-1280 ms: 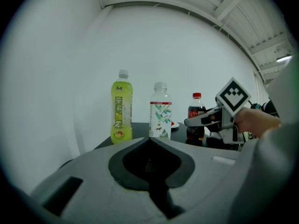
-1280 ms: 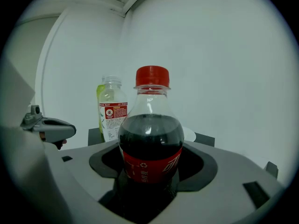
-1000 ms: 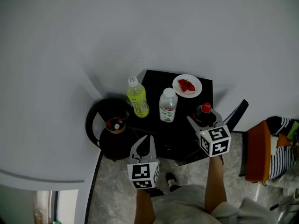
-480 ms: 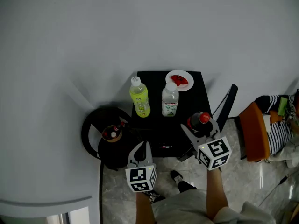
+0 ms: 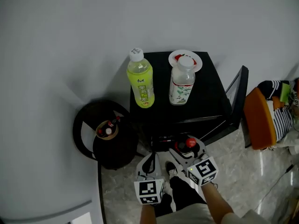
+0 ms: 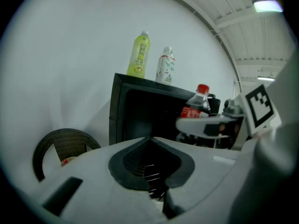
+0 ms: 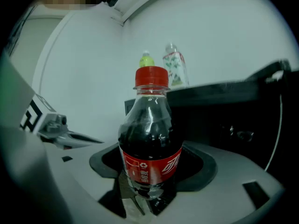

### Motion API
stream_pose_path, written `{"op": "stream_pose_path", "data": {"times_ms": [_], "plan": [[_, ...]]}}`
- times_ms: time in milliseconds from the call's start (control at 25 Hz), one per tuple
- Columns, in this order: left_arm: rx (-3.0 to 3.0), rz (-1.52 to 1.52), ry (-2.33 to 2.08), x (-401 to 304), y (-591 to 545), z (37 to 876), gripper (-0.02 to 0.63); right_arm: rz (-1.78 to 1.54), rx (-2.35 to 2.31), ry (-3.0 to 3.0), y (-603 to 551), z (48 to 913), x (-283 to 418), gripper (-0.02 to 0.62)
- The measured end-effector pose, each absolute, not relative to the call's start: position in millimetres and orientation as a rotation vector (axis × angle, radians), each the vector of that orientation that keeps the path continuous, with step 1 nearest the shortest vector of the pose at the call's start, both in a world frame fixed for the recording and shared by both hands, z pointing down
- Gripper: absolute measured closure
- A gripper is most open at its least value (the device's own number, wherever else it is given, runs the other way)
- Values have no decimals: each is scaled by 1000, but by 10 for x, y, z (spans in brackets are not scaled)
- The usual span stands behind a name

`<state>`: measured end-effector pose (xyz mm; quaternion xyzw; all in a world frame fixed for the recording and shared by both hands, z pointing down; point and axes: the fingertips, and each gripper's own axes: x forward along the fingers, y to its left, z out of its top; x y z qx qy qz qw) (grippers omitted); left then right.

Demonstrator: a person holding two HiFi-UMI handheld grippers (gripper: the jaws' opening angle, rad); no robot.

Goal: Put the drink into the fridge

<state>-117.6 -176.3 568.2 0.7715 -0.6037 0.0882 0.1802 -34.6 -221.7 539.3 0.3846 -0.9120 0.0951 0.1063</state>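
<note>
My right gripper (image 5: 185, 151) is clamped on the cola bottle (image 7: 150, 143), which stands upright between the jaws with its red cap on top. The move turns on one relation. The fridge (image 5: 211, 93) lies just beyond the bottle, on its far side. Its door (image 5: 236, 97) is swung out to the right, so I judge the bottle goes straight forward into the opening. My left gripper (image 6: 150, 167) sits just left of the right one, jaws together on nothing, so the right one is the nearer (and the loaded one). The head view hides the fridge's inside under its top, where a green bottle (image 5: 140, 79), a white bottle (image 5: 181, 83) and a plate (image 5: 175, 56) stand. The right gripper view shows only darkness there, so I cannot make out any shelf.
</note>
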Motion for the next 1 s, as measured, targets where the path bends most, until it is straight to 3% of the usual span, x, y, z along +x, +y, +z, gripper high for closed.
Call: {"op": "stream_pose_path", "data": {"times_ms": [560, 1000], "plan": [[2167, 294, -1780, -1396, -2161, 6399, 604, 191, 1090, -2642, -3690, 7300, -1127, 282], [2210, 259, -1799, -1417, -2392, 6479, 604, 139, 1023, -2622, -3864, 7658, -1430, 282]]}}
